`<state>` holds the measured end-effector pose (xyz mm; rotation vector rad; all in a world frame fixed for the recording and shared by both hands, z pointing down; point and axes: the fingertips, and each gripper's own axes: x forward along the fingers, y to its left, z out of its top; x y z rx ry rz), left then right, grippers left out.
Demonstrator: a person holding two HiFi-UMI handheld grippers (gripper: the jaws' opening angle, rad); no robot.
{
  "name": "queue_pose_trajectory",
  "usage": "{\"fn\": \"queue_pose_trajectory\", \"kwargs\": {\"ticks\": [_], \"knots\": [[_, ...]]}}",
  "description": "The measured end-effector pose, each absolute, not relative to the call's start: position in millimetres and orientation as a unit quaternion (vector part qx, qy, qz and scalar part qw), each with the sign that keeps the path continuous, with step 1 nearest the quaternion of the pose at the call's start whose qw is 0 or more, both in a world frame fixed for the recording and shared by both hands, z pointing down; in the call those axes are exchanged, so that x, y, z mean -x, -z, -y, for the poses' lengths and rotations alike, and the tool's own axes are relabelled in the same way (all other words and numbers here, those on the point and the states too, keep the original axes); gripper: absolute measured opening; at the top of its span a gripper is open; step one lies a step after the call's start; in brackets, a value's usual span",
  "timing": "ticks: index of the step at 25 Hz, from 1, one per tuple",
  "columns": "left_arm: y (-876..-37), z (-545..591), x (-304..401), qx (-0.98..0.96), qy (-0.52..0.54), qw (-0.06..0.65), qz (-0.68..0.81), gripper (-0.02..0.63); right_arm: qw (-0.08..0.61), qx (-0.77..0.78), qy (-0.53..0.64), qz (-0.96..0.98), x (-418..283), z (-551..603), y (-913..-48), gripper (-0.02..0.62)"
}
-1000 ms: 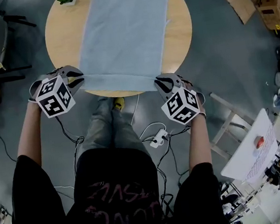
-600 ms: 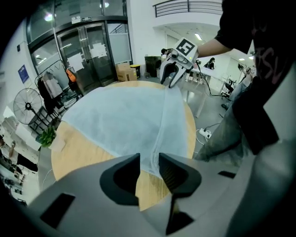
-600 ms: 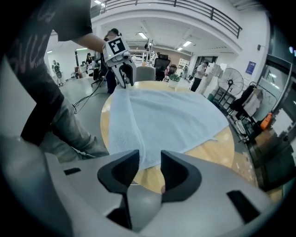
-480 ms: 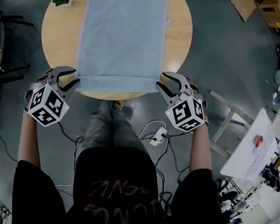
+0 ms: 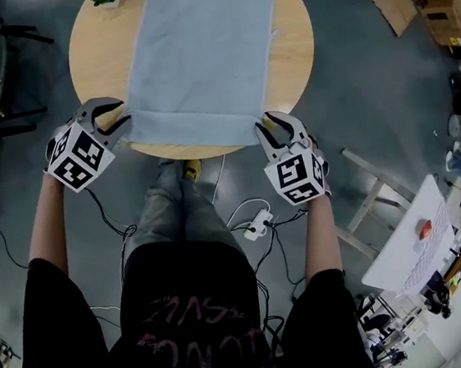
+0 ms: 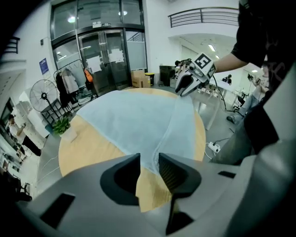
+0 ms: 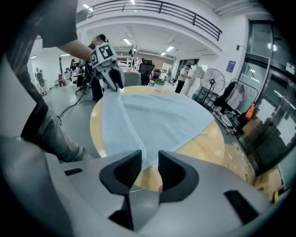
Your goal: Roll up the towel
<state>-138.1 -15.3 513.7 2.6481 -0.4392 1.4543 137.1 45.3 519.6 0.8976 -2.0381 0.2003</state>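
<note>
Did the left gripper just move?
Yes: the left gripper shifted slightly up-frame along the table rim, its jaws just opening, towel corner between them.

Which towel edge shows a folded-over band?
The towel edge nearest the person, at the table rim: a doubled band runs along it, while both side edges lie single and flat.

**Both grippers slack, jaws parted**

The left gripper [image 5: 118, 118] and the right gripper [image 5: 280, 126] are held out on bare forearms. Both are pitched forward and down, with their marker cubes facing up. The left jaws have just been opening and the right jaws have just been closing partway. Each pair stands apart, with a corner of the towel [image 5: 197, 57] lying in the gap, not clamped.
</note>
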Motion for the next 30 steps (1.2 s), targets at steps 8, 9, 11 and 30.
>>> {"fn": "queue_pose_trajectory", "kwargs": {"ticks": [8,9,11,30], "knots": [[-531.5,23.3,136.9,-0.856,-0.494,-0.017,0.153,0.144,0.45,-0.386,-0.083,0.801,-143.9,-36.0,-538.8,0.117],[-530.9,22.2,140.3,-0.86,-0.485,-0.005,0.162,0.145,0.436,-0.396,-0.095,0.803,-145.4,-36.2,-537.9,0.117],[-528.5,20.1,147.6,-0.868,-0.464,0.029,0.176,0.158,0.412,-0.409,-0.108,0.807,-147.7,-35.6,-533.4,0.127],[-504.3,24.8,161.3,-0.874,-0.327,0.298,0.2,0.175,0.412,-0.419,-0.132,0.798,-153.1,-39.5,-534.0,0.149]]}}
